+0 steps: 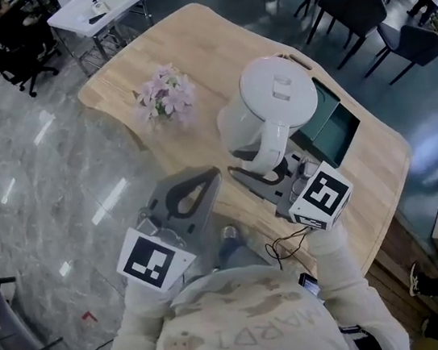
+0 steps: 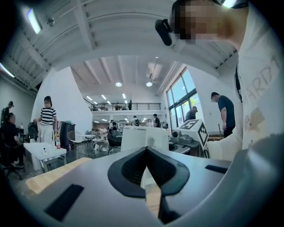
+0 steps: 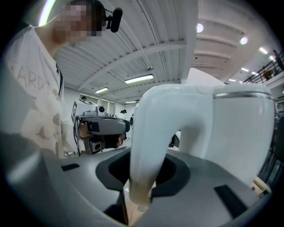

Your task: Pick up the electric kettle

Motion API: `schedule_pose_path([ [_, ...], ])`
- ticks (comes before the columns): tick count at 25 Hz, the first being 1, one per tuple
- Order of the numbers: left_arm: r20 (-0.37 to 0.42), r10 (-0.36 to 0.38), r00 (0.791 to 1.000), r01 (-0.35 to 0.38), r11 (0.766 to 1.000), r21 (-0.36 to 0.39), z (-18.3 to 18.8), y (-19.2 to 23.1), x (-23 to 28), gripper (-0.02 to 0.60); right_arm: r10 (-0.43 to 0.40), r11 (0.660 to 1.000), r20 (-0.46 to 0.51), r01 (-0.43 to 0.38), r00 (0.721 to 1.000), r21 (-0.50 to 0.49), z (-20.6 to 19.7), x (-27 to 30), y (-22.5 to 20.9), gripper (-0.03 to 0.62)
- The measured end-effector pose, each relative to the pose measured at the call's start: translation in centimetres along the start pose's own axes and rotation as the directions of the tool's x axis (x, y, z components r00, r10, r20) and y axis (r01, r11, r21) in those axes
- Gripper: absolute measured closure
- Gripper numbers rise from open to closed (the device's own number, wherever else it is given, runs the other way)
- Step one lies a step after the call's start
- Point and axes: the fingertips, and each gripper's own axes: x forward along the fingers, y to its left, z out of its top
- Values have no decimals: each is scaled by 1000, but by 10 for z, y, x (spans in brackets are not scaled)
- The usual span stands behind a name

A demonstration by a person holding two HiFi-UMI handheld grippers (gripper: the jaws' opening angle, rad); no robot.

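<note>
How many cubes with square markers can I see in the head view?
2. One cube sits on the left gripper, lower left; the other cube sits on the right gripper, below the kettle, whose handle it grips. None seems hidden.

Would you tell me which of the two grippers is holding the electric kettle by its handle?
The right gripper: its jaws clamp the white electric kettle's handle, while the left gripper holds nothing.

Cream lettered sweatshirt (image 1: pixel 250 328); grey left gripper (image 1: pixel 212 181) and right gripper (image 1: pixel 246 178)
</note>
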Motion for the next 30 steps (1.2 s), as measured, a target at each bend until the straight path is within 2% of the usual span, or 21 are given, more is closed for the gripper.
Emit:
schedule_pose_path([
  [12,27,-107,994,106,994,31,4,-69,-51,571,-94,996,-23,93,995,-10,17,-54,95,488],
  [19,41,-145,989,143,989,41,12,-113,-81,571,-107,994,-38,107,993,-6,29,-85,153,488],
  [30,52,-185,981,181,981,70,14,-165,-122,571,-124,992,4,124,992,8,35,-112,220,487],
])
